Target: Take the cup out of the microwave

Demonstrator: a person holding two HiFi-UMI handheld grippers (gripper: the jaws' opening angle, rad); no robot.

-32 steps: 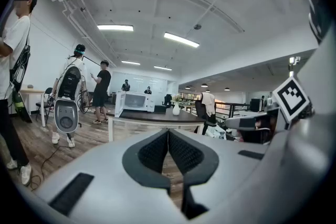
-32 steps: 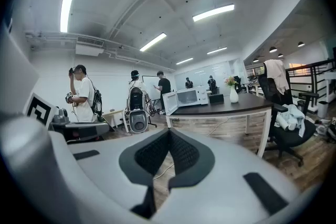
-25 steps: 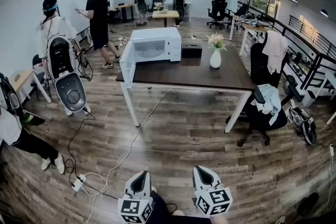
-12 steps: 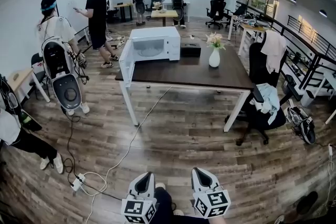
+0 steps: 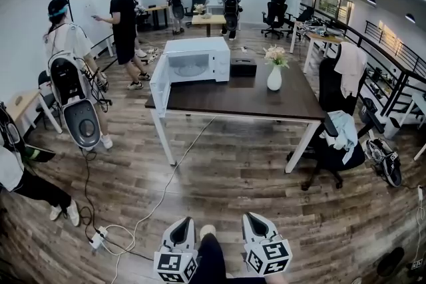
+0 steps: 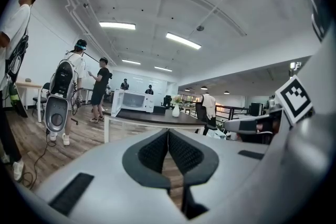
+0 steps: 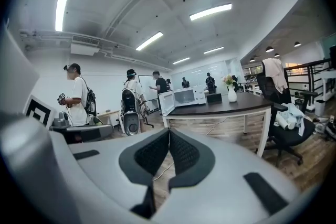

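Well, hardly anything of the job is done yet, by my reckoning. The white microwave (image 5: 200,55) sits at the far-left corner of the dark desk (image 5: 266,98) with its door (image 5: 160,80) swung open, so the way in is clear. The cup should be inside, but I can't make it out in the pale cavity from here. The left claw (image 5: 180,225) and right claw (image 5: 256,221) hang low at the near end of the room. Both are pinched closed with nothing between the pads, well apart from the microwave across the wooden floor (image 5: 233,169). Walking up, reaching in, gripping and lifting out are all left to do.
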